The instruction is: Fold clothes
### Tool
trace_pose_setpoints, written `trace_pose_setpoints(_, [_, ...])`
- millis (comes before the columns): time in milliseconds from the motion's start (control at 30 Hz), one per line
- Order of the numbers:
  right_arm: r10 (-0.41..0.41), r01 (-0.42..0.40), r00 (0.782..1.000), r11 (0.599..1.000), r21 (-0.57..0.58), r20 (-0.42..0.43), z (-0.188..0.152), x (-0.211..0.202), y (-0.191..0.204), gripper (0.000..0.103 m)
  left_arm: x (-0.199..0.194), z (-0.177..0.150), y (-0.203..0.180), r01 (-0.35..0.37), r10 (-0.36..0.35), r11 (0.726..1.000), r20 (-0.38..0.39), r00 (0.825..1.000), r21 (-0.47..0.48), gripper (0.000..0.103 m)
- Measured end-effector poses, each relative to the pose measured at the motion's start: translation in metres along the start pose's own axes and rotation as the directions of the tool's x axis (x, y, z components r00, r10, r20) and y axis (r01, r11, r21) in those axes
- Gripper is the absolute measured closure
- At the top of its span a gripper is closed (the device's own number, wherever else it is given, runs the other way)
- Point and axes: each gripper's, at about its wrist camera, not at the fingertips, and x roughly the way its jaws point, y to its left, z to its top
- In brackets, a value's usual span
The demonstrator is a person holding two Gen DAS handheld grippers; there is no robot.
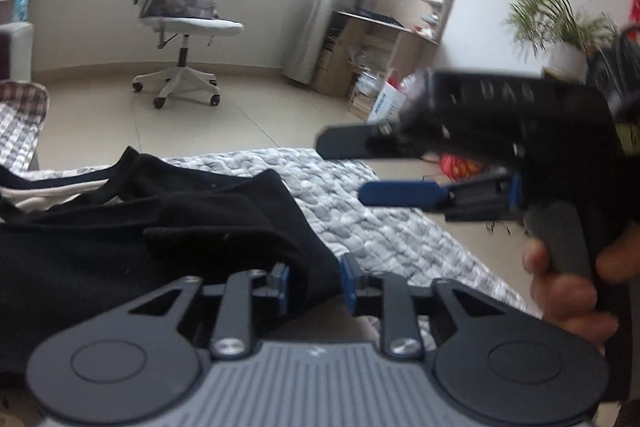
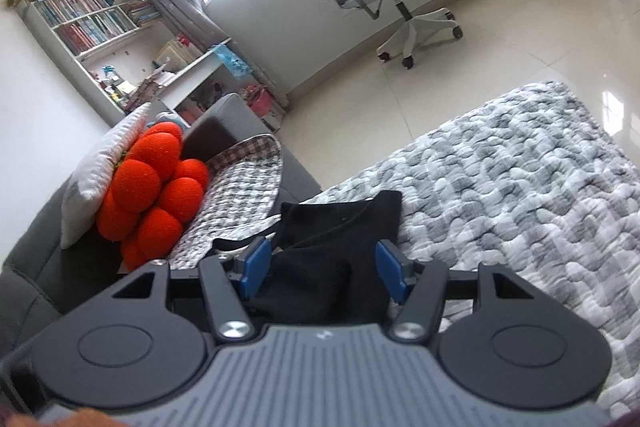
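Note:
A black garment (image 1: 160, 227) lies bunched on a grey and white quilt (image 1: 380, 227). A bit of white and striped fabric shows under its far left edge. My left gripper (image 1: 314, 279) sits at the garment's near right corner, its jaws a little apart, with the black cloth lying between the blue pads (image 1: 347, 283). My right gripper (image 1: 372, 167) hovers over the quilt's right side, held by a hand (image 1: 560, 291), open with nothing between its fingers. In the right wrist view my right gripper (image 2: 324, 267) stands wide open above the black garment (image 2: 340, 227) on the quilt (image 2: 520, 187).
A grey sofa (image 2: 224, 123) holds a red ball cushion (image 2: 156, 183), a white pillow and a checked cover. An office chair (image 1: 180, 19) with a bag on it stands on the tiled floor. A shelf with boxes (image 1: 380, 39), a potted plant (image 1: 560, 23) and a bookshelf (image 2: 88, 15) line the walls.

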Motion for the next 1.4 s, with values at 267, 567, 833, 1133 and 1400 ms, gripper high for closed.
trace_pose_setpoints(267, [0.136, -0.144, 0.986, 0.986, -0.085, -0.095, -0.009, 0.019, 0.016, 0.056, -0.005, -0.003, -0.003, 0.062, -0.062, 0.998, -0.008, 0.998, 0.009, 0.04])
trace_pose_setpoints(567, [0.093, -0.136, 0.98, 0.959, -0.249, -0.176, -0.025, 0.039, 0.037, 0.06, -0.037, -0.003, 0.015, 0.094, -0.095, 0.995, -0.057, 0.994, -0.026, 0.02])
trace_pose_setpoints(833, [0.025, -0.095, 0.981, 0.925, -0.368, -0.19, -0.04, 0.053, 0.053, 0.06, -0.103, -0.003, 0.052, -0.049, 0.048, 0.998, -0.03, 0.998, -0.033, 0.02])
trace_pose_setpoints(1133, [-0.003, -0.1, 0.98, 0.857, -0.505, -0.199, -0.064, 0.07, 0.075, 0.06, -0.134, 0.004, 0.132, -0.373, 0.384, 0.893, -0.007, 0.923, -0.253, 0.022])
trace_pose_setpoints(1400, [-0.128, 0.017, 0.984, 0.755, -0.655, -0.123, -0.087, 0.084, 0.084, 0.061, -0.119, 0.002, 0.179, -0.504, 0.517, 0.795, -0.057, 0.854, -0.337, 0.038])
